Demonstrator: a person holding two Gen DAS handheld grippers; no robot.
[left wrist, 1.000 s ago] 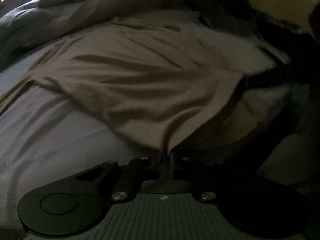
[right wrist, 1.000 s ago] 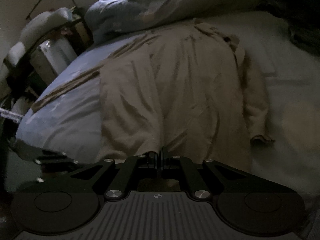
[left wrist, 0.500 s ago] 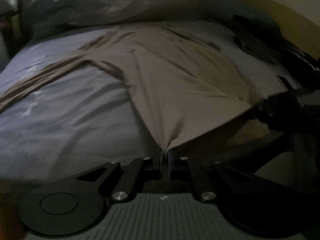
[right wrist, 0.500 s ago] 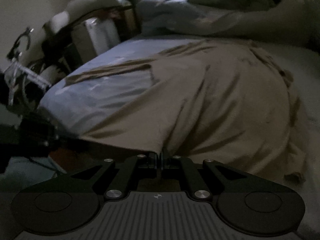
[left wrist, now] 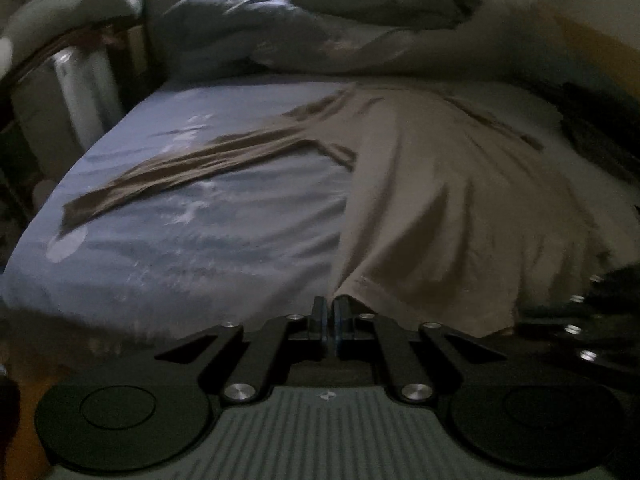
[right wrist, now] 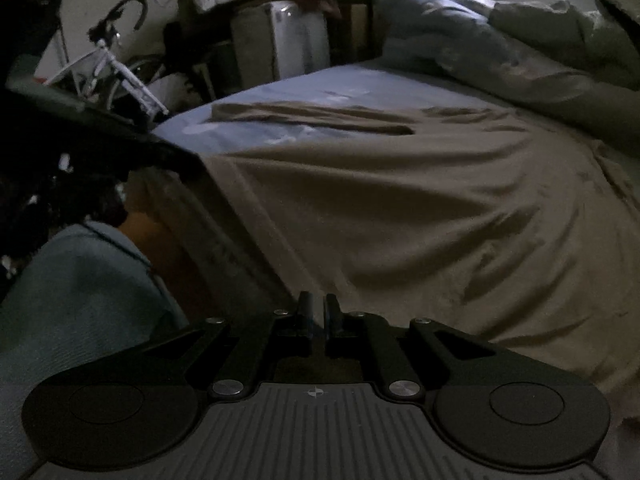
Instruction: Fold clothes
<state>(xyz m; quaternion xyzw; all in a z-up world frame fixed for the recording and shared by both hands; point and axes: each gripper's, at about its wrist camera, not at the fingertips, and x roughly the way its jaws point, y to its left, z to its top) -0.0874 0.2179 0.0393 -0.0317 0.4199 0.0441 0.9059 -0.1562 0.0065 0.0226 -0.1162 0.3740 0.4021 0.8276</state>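
— Dim bedroom; where's the garment?
— Tan long-sleeved cotton shirt [left wrist: 440, 200] lies spread on the blue-sheeted bed [left wrist: 200, 240]; my left gripper [left wrist: 330, 314] pinches its hem corner, probably to tension it; my right gripper [right wrist: 316, 314] looks slightly parted at the hem.
— Any writing?
— None legible.

Garment spread on the bed, bedding heaped behind

The garment [left wrist: 452, 200] lies on the bed [left wrist: 208, 216], one sleeve [left wrist: 192, 168] stretched out to its left. A rumpled duvet [left wrist: 320, 28] sits behind it; a bicycle [right wrist: 116, 68] stands beside the bed's left edge.
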